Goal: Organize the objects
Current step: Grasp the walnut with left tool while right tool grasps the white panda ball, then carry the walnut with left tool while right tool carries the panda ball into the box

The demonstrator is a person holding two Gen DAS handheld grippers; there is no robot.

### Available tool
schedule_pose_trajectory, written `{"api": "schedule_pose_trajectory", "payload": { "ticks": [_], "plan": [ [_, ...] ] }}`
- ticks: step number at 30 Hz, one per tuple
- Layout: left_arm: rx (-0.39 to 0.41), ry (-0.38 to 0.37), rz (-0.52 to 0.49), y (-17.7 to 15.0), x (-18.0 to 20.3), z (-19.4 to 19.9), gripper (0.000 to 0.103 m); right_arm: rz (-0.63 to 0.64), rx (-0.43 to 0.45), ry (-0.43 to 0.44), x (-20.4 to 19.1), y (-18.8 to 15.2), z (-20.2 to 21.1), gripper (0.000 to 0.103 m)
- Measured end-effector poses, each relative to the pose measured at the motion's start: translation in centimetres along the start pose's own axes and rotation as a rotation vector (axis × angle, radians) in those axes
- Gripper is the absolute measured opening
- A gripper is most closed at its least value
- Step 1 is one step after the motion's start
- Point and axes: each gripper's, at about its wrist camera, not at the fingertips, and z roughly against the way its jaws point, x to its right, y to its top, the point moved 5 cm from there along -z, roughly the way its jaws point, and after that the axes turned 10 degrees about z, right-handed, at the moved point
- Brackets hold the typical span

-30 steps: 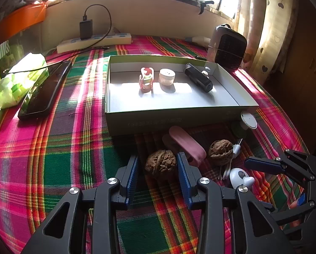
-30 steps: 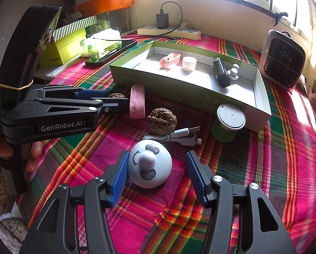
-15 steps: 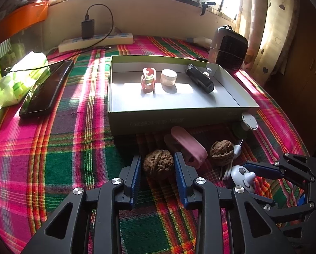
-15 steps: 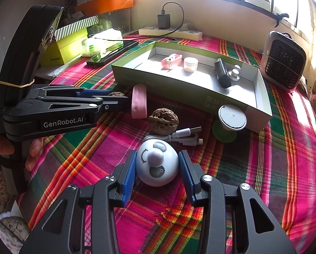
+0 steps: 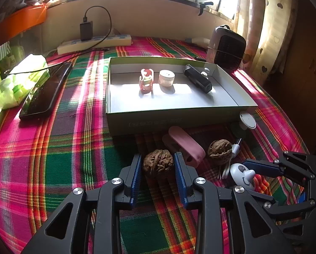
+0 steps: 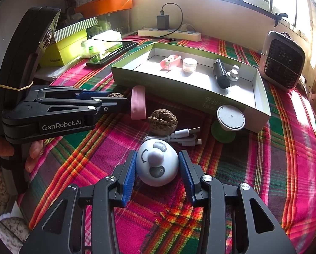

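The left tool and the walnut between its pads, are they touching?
Touching. In the left wrist view the left tool has both blue pads pressed against the sides of the walnut, with no gap showing.

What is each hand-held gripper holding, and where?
Left hand-held gripper: walnut, by its sides. Right hand-held gripper: white face toy, by its sides.

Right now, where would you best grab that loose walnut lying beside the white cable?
Across its rounded middle, claw coming from above and the near side. It lies free on the cloth, wider than tall, so the pads can straddle its short width. The pink clip on its left and the cable in front crowd a low approach.
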Motion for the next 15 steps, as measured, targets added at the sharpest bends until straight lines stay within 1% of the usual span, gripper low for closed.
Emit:
{"api": "schedule_pose_trajectory", "payload": {
  "ticks": [7, 15],
  "plan": [
    [0.01, -0.004, 0.002, 0.2, 0.1, 0.5, 0.028, -0.011, 0.017, 0.0, 0.3, 0.2, 0.4, 0.041],
    [0.041, -0.022, -0.004, 1.3, 0.5, 1.8, 0.028, -0.013, 0.057, -0.011, 1.1, 1.5, 1.2, 0.041]
  ]
}}
